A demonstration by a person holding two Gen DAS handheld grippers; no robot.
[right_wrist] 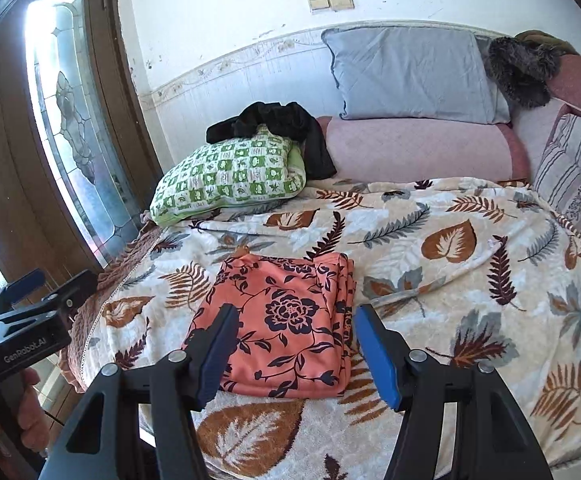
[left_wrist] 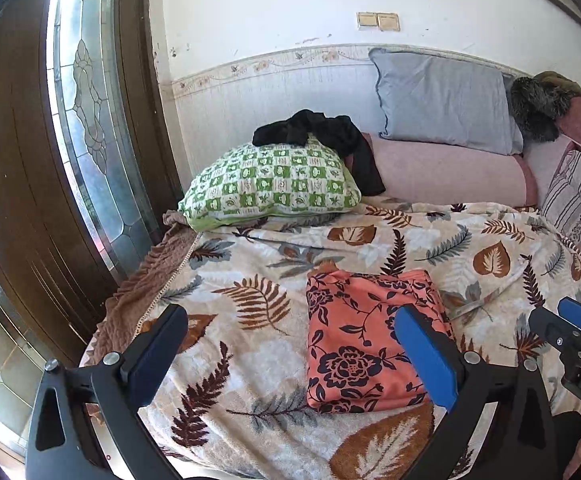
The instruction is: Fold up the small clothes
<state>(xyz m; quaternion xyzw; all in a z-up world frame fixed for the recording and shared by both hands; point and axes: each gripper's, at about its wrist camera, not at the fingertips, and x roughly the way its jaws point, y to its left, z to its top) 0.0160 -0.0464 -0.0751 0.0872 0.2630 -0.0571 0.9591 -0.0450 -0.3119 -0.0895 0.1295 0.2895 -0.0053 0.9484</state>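
At frame centre, the orange floral garment (right_wrist: 278,320) lies folded on the leaf-print blanket (right_wrist: 430,240); both grippers, left gripper (left_wrist: 290,352) and right gripper (right_wrist: 294,348), are released and empty, while the black garment (right_wrist: 278,128) at upper left looks unfolded.

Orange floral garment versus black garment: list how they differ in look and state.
The orange floral garment is folded into a neat rectangle; the black garment is bunched and unfolded. The orange floral garment lies flat on the leaf-print blanket; the black garment drapes over the green checked pillow. Both sit free of either hand-held gripper.
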